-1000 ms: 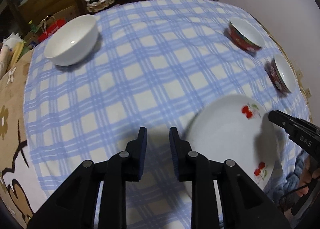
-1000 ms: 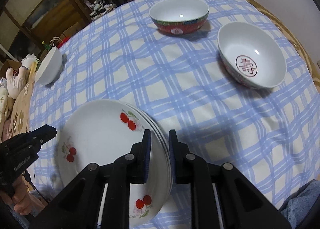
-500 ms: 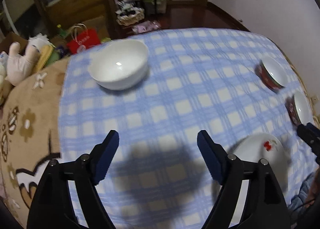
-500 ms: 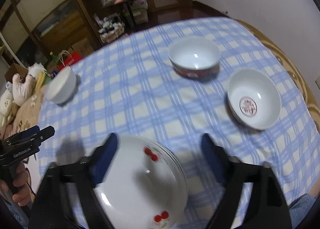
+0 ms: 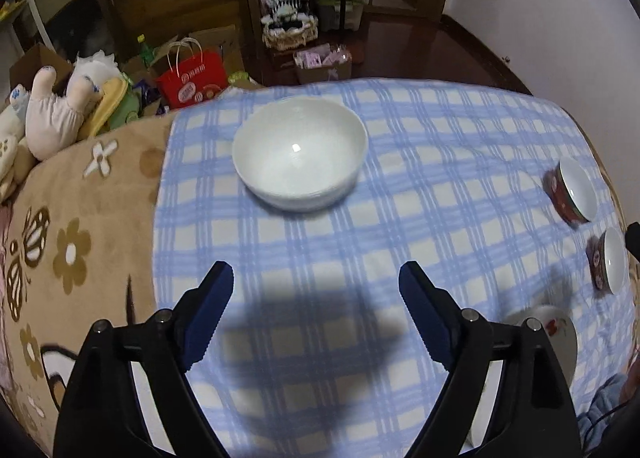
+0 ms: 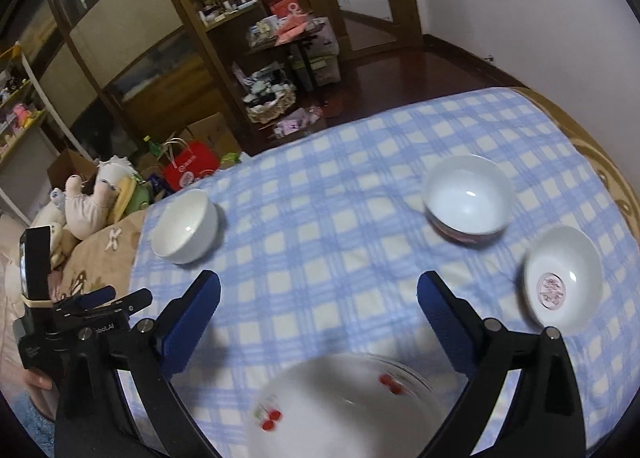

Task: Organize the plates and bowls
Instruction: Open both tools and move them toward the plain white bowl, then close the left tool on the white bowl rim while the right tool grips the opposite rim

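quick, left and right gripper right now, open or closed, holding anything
Left gripper: open, just opened, nothing between its fingers, pointing toward the white bowl.
Right gripper: open, just opened, empty, above the plates.

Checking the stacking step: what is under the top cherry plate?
More plates: beneath the top cherry plate, rims of a plate stack show at its right edge. How many plates, and the cloth underneath, are covered.
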Motion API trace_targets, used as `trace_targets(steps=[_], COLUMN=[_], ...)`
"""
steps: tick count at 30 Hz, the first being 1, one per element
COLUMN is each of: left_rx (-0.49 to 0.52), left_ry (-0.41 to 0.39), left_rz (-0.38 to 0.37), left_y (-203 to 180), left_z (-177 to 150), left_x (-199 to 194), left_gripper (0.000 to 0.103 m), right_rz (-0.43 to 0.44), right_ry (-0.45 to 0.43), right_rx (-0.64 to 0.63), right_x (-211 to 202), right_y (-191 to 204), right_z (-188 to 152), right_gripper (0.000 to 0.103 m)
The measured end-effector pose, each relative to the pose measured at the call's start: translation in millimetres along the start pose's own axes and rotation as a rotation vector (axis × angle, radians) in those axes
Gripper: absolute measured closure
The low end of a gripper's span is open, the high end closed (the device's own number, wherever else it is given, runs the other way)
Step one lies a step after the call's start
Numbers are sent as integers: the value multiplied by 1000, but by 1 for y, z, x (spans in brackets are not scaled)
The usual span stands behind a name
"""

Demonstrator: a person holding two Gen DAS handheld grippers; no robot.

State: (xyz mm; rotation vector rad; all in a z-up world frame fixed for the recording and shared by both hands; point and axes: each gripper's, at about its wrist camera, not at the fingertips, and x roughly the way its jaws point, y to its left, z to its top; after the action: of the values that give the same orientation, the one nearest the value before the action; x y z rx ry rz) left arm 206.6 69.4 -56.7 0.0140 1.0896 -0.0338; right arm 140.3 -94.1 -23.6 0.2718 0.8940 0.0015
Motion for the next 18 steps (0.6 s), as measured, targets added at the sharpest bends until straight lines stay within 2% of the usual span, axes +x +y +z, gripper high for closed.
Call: trace_targets(steps=[4,7,9,10,14,18], left_rx=[15,-22,-48,-50,-62,-86], left_ry=[-30,-72,-108,-112,-77,-23], left_rz=[15,41,72,78,60,34], left_y=[13,29,41,45,61,73], left_z=[17,32,41,45,55,66], left_x=[4,7,12,15,38,65], left_gripper=[19,19,19,19,19,19], right_rz=[6,15,32,35,71,71], right_ry=[8,4,-6,-14,0,31], right_rx=[-52,-78,-98,-102,-94,-109], right_x=[18,34,45,52,78,110], right_y=[21,37,47,53,70,90], right_z=[15,27,34,37,46,52], right_gripper=[0,1,9,9,9,9])
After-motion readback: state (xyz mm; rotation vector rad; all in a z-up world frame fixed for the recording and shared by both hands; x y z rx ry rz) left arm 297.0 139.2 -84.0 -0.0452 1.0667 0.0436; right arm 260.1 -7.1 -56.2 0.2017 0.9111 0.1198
